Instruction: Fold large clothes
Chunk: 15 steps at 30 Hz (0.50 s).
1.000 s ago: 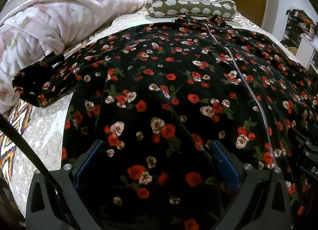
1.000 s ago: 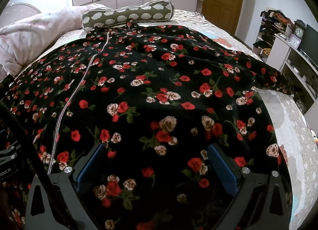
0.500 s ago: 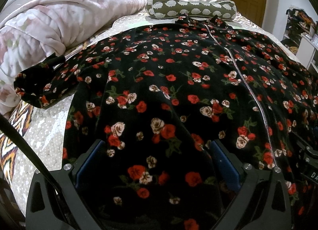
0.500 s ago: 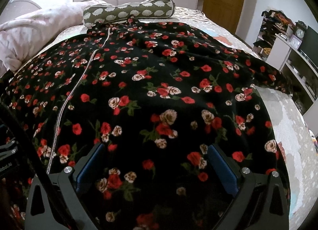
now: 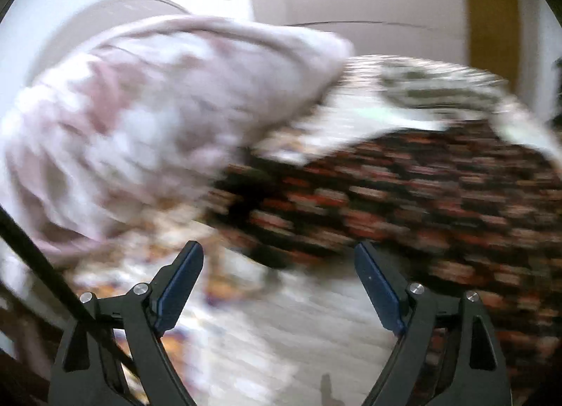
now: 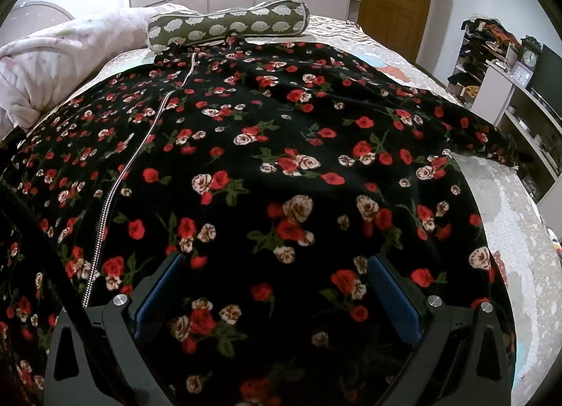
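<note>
A black floral zip-front robe [image 6: 281, 167] lay spread across the bed [image 6: 520, 230]; the right gripper [image 6: 277, 293] hovered open-fingered, while the left gripper [image 5: 277, 272], just narrowing, stood open and empty.

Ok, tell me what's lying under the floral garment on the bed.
The floral garment lies spread on a pale dotted bedspread, bare at the right edge. Its collar reaches the hedgehog-print bolster. Whatever is beneath its middle is covered and cannot be seen.
</note>
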Each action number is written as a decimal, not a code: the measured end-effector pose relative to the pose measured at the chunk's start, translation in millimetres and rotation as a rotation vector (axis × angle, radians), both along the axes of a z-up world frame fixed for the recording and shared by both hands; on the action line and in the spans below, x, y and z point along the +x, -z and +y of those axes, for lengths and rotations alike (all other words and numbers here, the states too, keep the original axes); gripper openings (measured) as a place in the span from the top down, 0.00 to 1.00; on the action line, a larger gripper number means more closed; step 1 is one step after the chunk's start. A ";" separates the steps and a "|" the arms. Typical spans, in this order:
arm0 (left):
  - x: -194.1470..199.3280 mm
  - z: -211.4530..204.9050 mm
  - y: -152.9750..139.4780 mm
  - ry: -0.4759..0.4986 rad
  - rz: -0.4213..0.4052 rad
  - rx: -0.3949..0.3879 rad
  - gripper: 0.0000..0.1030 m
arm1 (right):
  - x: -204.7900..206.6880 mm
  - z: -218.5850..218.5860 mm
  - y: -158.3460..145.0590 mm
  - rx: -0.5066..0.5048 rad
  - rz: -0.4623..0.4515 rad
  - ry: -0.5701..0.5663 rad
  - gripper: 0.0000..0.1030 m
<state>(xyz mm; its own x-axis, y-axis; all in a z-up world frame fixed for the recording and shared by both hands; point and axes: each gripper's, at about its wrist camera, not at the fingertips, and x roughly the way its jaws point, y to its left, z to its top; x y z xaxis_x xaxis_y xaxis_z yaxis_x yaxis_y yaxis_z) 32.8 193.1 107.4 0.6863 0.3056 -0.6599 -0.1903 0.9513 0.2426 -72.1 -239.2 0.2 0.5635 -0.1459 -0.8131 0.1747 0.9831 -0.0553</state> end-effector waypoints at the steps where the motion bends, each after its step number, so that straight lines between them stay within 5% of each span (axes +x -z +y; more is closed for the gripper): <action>1: 13.2 12.6 -0.1 -0.022 0.016 0.044 0.16 | -0.3 -0.2 0.1 0.000 0.002 0.000 0.00; 3: 33.0 29.5 -4.4 -0.019 0.021 0.113 0.16 | -0.3 0.5 0.2 -0.006 -0.001 0.002 0.00; 10: 95.4 68.3 42.4 -0.075 0.240 0.075 0.19 | 0.7 1.4 0.3 -0.009 0.001 0.005 0.00; 13: 98.1 94.7 57.1 -0.186 0.286 0.057 0.76 | 0.3 1.5 0.3 -0.009 0.001 0.005 0.00; 15: 86.3 133.2 50.8 -0.313 0.226 -0.133 0.73 | 0.2 1.4 0.3 -0.008 0.001 0.005 0.00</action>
<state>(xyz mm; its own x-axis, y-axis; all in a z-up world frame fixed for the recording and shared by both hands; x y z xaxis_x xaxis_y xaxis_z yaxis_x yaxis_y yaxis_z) 119.1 326.3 56.6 0.4073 0.3787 -0.8311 -0.4316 0.8817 0.1903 -71.9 -237.8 -0.1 0.5621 -0.1551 -0.8124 0.1791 0.9818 -0.0635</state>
